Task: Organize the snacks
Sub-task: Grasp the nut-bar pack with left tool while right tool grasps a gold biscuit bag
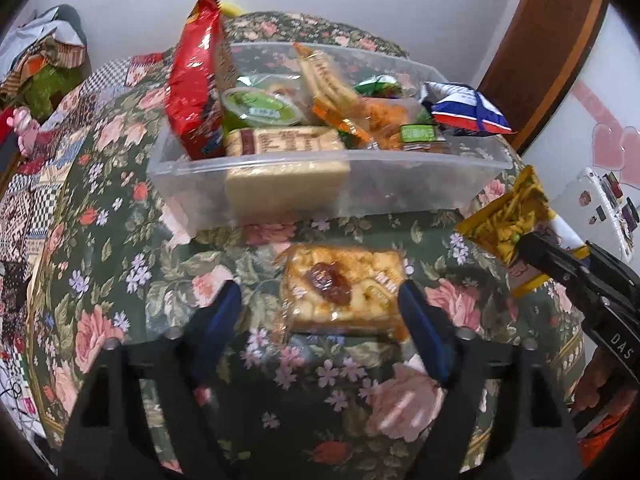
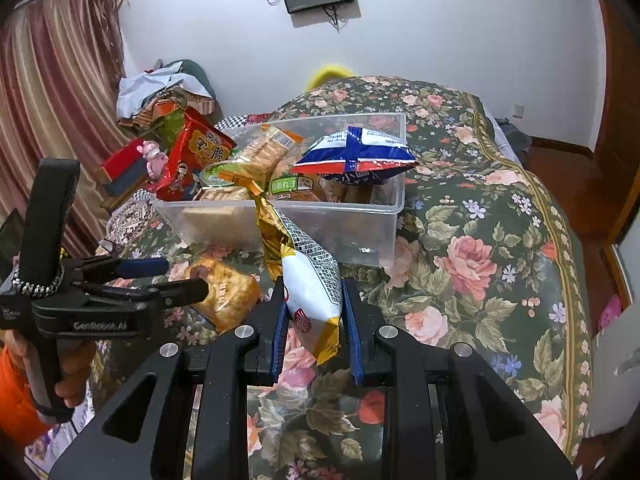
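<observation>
Two tools | left tool [image 1: 316, 300] wide, straddling cake packet [image 1: 340, 290] | right tool [image 2: 314, 312] gripping yellow bag [image 2: 308, 280] before bin rim [image 2: 280, 206]

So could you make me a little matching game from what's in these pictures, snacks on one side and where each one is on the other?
Things:
1. yellow and white packet
2. date-topped pastry
3. blue, white and red bag
4. red bag

Places:
A. standing upright at the left end of the clear bin
B. lying on the floral bedspread in front of the bin
C. clamped in the right gripper
D. resting on the bin's right end

Pairs: 1-C, 2-B, 3-D, 4-A
</observation>
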Available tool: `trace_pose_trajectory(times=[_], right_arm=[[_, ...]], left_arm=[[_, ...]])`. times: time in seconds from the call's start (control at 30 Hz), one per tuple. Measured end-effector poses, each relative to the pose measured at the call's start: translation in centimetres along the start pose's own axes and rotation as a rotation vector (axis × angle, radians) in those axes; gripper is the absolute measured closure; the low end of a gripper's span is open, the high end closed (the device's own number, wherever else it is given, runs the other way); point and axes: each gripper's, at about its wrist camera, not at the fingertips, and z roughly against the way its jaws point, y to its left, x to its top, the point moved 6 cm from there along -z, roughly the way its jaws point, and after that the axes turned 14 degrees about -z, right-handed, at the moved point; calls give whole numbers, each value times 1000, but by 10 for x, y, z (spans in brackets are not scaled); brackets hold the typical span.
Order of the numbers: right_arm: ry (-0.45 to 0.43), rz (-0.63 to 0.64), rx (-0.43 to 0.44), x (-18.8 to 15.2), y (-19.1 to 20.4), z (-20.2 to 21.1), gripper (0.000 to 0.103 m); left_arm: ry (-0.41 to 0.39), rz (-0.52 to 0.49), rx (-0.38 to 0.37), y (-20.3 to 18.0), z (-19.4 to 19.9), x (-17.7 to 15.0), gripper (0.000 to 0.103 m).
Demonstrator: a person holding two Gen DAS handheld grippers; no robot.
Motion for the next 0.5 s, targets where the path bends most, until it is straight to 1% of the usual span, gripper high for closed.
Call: trace_pose_trajectory(times=[0.1, 0.13, 0.23, 0.27, 0.3, 0.33, 0.37, 0.4, 0.5], right_arm=[[5, -7, -5, -1, -3, -1, 80], [7, -11, -6, -1, -4, -1, 80], [9, -15, -8, -1, -7, -1, 80], [8, -16, -9, 0, -8, -1, 80], [8, -17, -7, 0, -8, 0, 80], [8, -19, -5, 0, -8, 0, 80], [6, -20, -3, 1, -8, 1, 80], [3, -19, -2, 2, -7, 2, 80], [-7, -15, 15, 6, -2, 4, 80]], left_arm=[[36, -49, 11, -12, -15, 2, 15], [52, -59, 15, -15, -22, 2, 11], [98, -71, 17, -18, -41, 1, 10], [105, -72, 22, -19, -46, 1, 10], [94, -78, 41, -19, -48, 2, 10], [81, -80, 53, -18, -49, 3, 14], [69, -78, 53, -17, -48, 4, 26], [56, -75, 48, -16, -45, 5, 28], [23, -58, 27, -12, -35, 7, 28]])
